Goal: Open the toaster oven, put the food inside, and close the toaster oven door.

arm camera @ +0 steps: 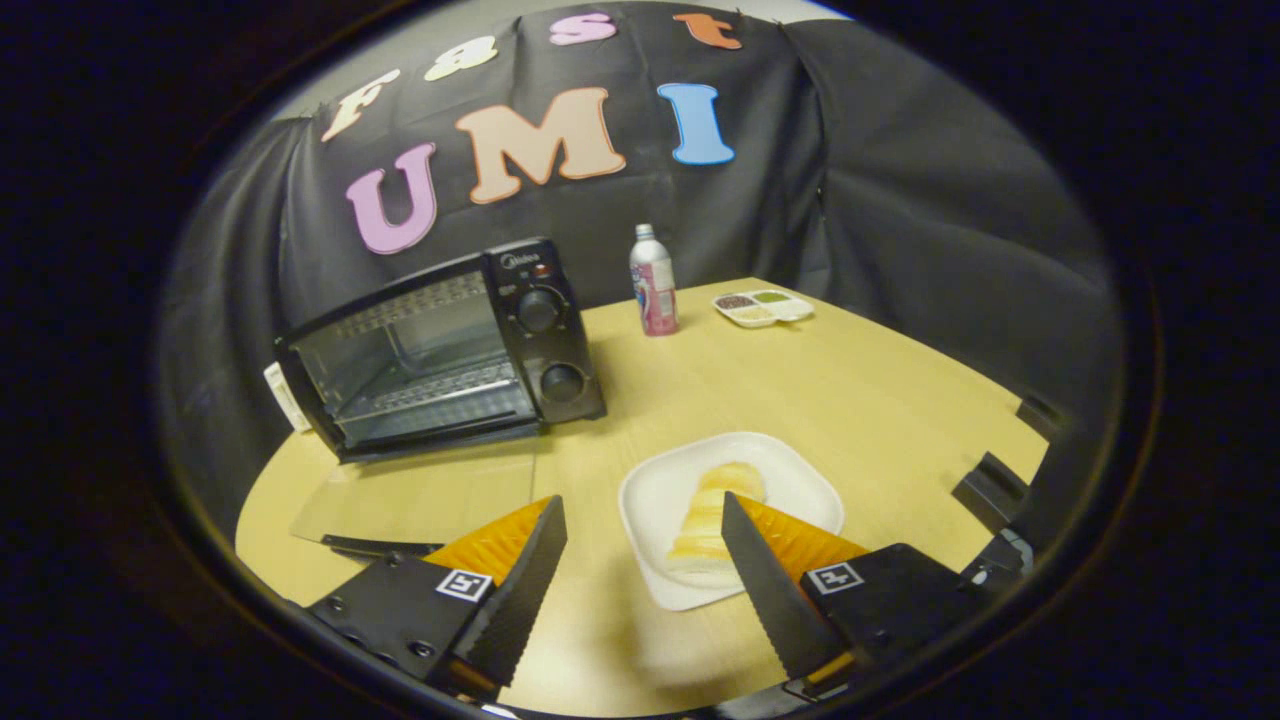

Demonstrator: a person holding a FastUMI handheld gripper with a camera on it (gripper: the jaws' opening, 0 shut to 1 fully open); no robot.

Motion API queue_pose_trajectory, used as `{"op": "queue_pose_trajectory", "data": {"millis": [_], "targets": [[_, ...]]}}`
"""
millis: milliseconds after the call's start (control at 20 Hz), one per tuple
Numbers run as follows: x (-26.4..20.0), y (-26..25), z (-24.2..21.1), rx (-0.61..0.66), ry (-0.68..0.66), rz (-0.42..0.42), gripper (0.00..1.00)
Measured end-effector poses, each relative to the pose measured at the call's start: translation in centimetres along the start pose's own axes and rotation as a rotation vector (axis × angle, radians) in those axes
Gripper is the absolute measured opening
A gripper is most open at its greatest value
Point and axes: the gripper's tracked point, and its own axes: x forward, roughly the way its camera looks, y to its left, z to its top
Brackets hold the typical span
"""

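A black toaster oven [445, 350] stands on the wooden table, beyond my left finger. Its glass door [415, 495] lies folded down flat on the table in front of it, so the rack inside shows. A pale piece of bread-like food [705, 515] rests on a white square plate [790, 475] just ahead of my fingers, partly behind the right finger [765, 570]. My gripper [642, 510] hovers above the table, open, with nothing between the fingers.
A pink-labelled bottle [652, 282] stands upright behind and to the right of the oven. Further right sits a small white divided dish [763, 307] with condiments. Dark objects [990, 490] lie at the table's right edge.
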Motion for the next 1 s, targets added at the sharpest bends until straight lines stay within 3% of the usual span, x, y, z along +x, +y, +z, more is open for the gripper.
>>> {"op": "queue_pose_trajectory", "data": {"millis": [300, 500, 800, 1000], "targets": [[1.6, -2.7, -1.9, -0.001, 0.063, -0.062, 0.98], [2.4, -3.1, -2.2, 0.08, 0.085, -0.043, 0.98], [3.4, -3.9, -2.3, 0.037, 0.092, -0.055, 0.94], [3.4, -4.1, -2.3, -0.001, 0.07, -0.055, 0.73]]}}
